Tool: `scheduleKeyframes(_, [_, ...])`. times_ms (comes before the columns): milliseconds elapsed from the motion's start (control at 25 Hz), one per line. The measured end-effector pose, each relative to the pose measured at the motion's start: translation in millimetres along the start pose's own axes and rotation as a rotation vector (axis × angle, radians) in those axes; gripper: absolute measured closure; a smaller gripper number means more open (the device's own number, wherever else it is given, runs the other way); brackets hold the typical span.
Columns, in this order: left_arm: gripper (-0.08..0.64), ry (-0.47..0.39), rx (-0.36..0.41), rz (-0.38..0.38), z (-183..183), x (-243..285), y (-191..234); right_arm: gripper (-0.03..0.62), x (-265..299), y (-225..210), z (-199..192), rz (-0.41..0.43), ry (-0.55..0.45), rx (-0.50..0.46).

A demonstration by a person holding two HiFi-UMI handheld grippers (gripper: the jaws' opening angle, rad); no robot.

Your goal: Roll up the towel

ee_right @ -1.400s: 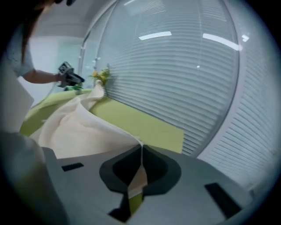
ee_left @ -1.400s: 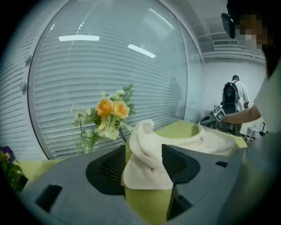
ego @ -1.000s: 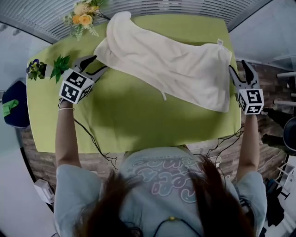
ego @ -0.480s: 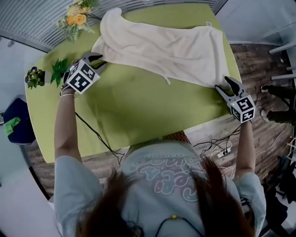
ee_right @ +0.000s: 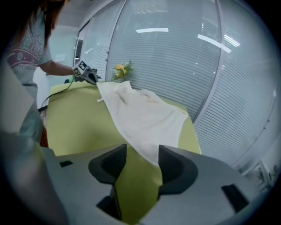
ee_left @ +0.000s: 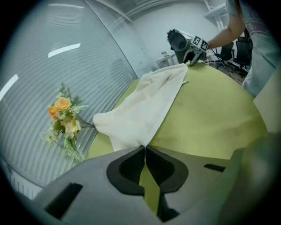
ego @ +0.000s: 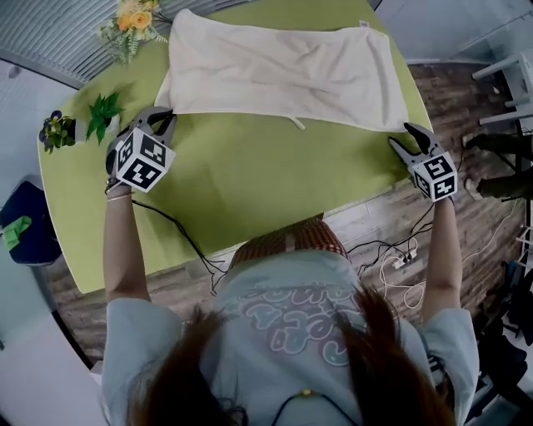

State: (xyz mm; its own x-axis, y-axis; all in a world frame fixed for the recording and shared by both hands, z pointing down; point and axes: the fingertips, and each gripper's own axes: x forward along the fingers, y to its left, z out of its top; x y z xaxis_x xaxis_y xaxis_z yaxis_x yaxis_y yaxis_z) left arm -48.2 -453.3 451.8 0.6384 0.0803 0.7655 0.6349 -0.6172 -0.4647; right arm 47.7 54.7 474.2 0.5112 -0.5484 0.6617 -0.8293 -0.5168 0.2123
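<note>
A cream towel (ego: 283, 71) lies spread across the far half of the green table (ego: 250, 183). My left gripper (ego: 158, 116) is at the towel's near left corner. In the left gripper view its jaws have just closed, and the towel (ee_left: 149, 105) tapers into the left gripper (ee_left: 145, 147) where the tips meet. My right gripper (ego: 405, 137) is at the near right corner, open. In the right gripper view the towel (ee_right: 140, 114) ends in a corner lying between the jaws of the right gripper (ee_right: 142, 156), which have just narrowed a little.
A bouquet of yellow flowers (ego: 129, 21) stands at the table's far left corner. Small potted plants (ego: 79, 125) sit on the left edge beside my left gripper. Cables (ego: 179, 237) hang off the near edge. A blue seat (ego: 21, 225) stands left of the table.
The left gripper has shut at the towel's left corner. The right gripper has come down from the towel's right side to its near right corner. The towel now lies flatter and straighter.
</note>
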Motion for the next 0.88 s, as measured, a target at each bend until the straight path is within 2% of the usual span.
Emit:
scheduleKeyframes(40, [0.541,-0.004,-0.03,0.016,-4.8,-10.4,-7.9,0.351,0.4,-2.9,-2.1,-0.017,-0.01,0.018])
scheduleKeyframes(160, [0.541,-0.008,-0.094,0.064,-17.2,-36.4,-32.9,0.466,3.3,0.1,-3.5,0.011,-0.042,0.02])
scheduleKeyframes(280, [0.541,-0.011,-0.174,0.098,-20.9,-54.8,-54.2,0.588,5.0,9.8,-0.5,0.058,-0.043,-0.087])
scheduleKeyframes(360, [0.541,-0.005,-0.213,0.13,-19.0,-65.3,-67.8,0.589,-0.5,8.3,3.2,0.029,-0.059,-0.155])
scheduleKeyframes(480, [0.541,0.011,-0.232,0.162,-13.4,-77.8,-87.2,0.586,-8.2,0.0,3.2,0.006,-0.108,-0.178])
scheduleKeyframes(520, [0.541,0.02,-0.231,0.17,-12.0,-80.3,-91.2,0.506,-5.7,-3.7,1.4,0.02,-0.116,-0.161])
scheduleKeyframes(560, [0.541,0.026,-0.233,0.179,-10.8,-82.5,-93.6,0.352,-1.6,-7.0,-0.2,0.047,-0.124,-0.128])
scheduleKeyframes(600, [0.541,0.028,-0.241,0.188,-9.1,-84.5,-94.8,0.334,3.3,-9.3,-0.8,0.089,-0.132,-0.081])
scheduleKeyframes(680, [0.541,0.018,-0.272,0.201,-5.3,-87.6,-96.4,0.333,9.9,-10.3,-1.6,0.184,-0.122,-0.011])
scheduleKeyframes(720, [0.541,0.012,-0.285,0.203,-4.1,-88.7,-97.0,0.336,10.9,-8.6,-2.4,0.229,-0.104,-0.006])
scheduleKeyframes(760, [0.541,0.009,-0.293,0.205,-3.6,-89.6,-97.2,0.373,10.9,-5.4,-2.7,0.27,-0.084,-0.019])
scheduleKeyframes(840, [0.541,0.011,-0.293,0.213,-5.1,-91.2,-97.4,0.49,10.8,2.5,-1.4,0.326,-0.059,-0.07])
scheduleKeyframes(880, [0.541,0.014,-0.292,0.218,-6.4,-92.1,-97.9,0.511,11.1,5.5,-0.4,0.338,-0.056,-0.092])
